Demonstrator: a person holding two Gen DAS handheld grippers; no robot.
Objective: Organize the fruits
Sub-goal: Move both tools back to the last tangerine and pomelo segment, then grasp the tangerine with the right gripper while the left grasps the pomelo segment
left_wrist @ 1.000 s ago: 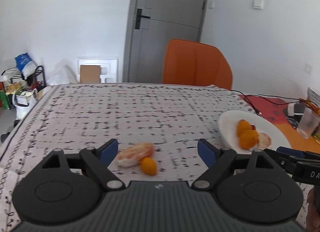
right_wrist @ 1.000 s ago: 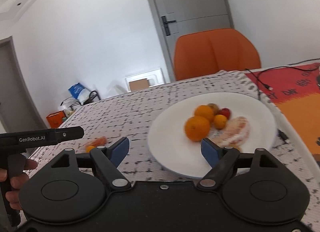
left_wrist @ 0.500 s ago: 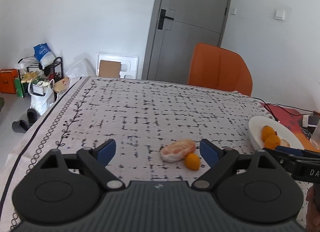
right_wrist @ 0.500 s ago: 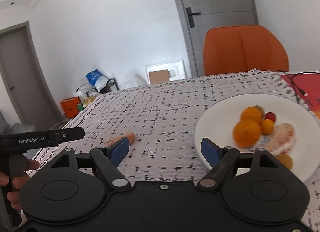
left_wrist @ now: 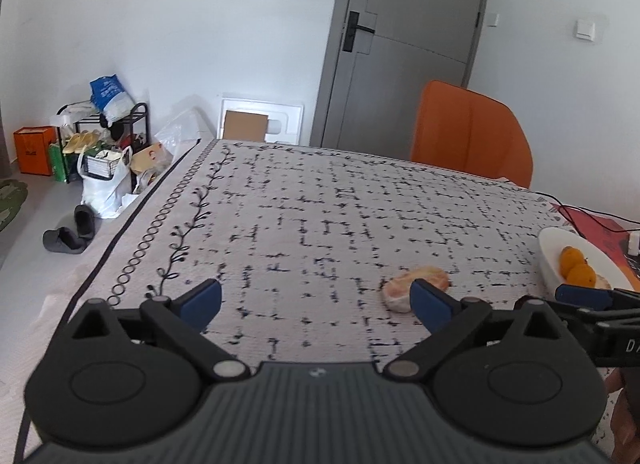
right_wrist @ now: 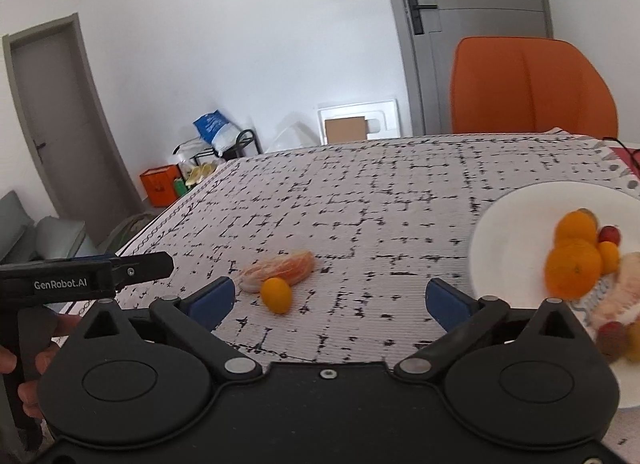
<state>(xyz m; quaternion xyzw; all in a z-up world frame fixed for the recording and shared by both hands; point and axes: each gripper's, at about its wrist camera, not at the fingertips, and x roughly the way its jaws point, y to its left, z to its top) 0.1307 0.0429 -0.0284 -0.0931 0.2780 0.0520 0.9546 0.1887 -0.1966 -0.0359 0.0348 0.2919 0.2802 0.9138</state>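
A peeled pomelo segment point(right_wrist: 280, 269) and a small orange kumquat point(right_wrist: 276, 295) lie together on the patterned tablecloth. In the left wrist view the segment point(left_wrist: 416, 287) sits partly behind my right fingertip. A white plate point(right_wrist: 508, 232) at the right holds oranges point(right_wrist: 574, 264), small red fruits and another pomelo piece; it also shows in the left wrist view point(left_wrist: 552, 248). My left gripper point(left_wrist: 316, 302) is open and empty, left of the segment. My right gripper point(right_wrist: 330, 300) is open and empty, just right of the kumquat.
An orange chair point(right_wrist: 532, 88) stands behind the table's far edge. A red mat with cables point(left_wrist: 588, 220) lies at the far right. The table's left edge point(left_wrist: 132, 220) drops to a floor with bags and a shoe rack point(left_wrist: 100, 136). The left gripper's body point(right_wrist: 84, 272) shows at left.
Both grippers have swung left: the plate has slid toward the right edge of both views, and the pomelo segment and kumquat now lie between the right gripper's fingers.
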